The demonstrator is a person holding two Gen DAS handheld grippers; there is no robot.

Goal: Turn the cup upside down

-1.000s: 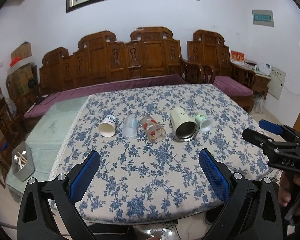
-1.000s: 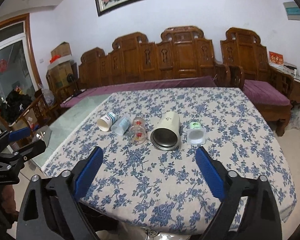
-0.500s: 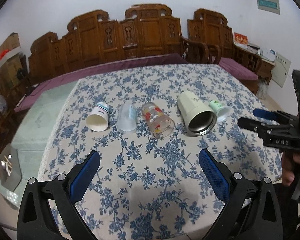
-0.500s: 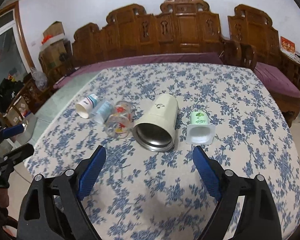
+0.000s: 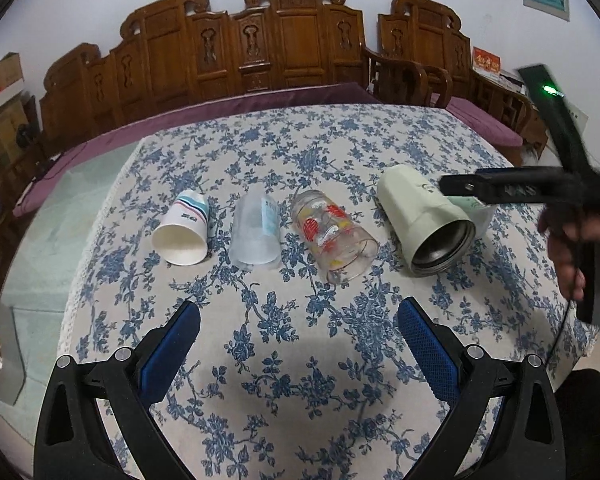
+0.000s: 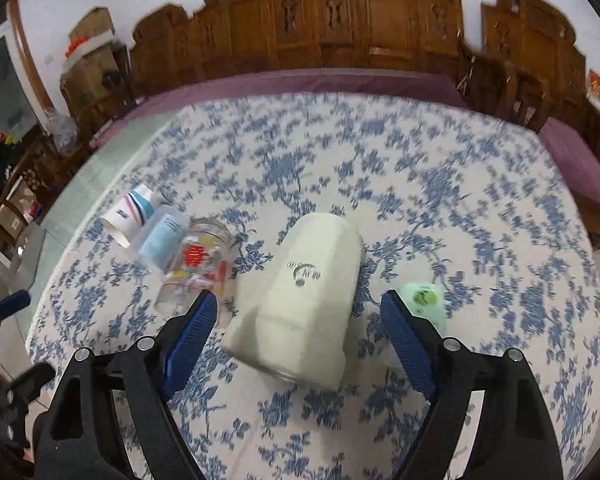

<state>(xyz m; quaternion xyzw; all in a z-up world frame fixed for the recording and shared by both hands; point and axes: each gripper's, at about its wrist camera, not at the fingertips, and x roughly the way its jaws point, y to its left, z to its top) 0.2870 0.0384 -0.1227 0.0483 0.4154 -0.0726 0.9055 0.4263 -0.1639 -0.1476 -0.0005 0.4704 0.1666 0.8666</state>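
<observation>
Several cups lie on their sides in a row on the floral tablecloth (image 5: 300, 360): a paper cup (image 5: 184, 230), a clear plastic cup (image 5: 256, 232), a printed glass (image 5: 334, 236), a cream steel-lined mug (image 5: 424, 220) and a small green-white cup (image 6: 424, 304). My left gripper (image 5: 298, 340) is open and empty, near the table's front, short of the glass. My right gripper (image 6: 296, 328) is open with its blue fingers on either side of the cream mug (image 6: 304, 300), not touching it. It shows at the right of the left wrist view (image 5: 460, 184), over the small cup.
Carved wooden benches (image 5: 292, 40) with purple cushions stand behind the table. A green mat (image 5: 52, 248) lies off the table's left side. The person's hand (image 5: 572, 240) holds the right gripper at the table's right edge.
Both grippers have moved forward and down toward the cups. The right gripper has come over the cream mug so its fingers now straddle it. Both stay open.
</observation>
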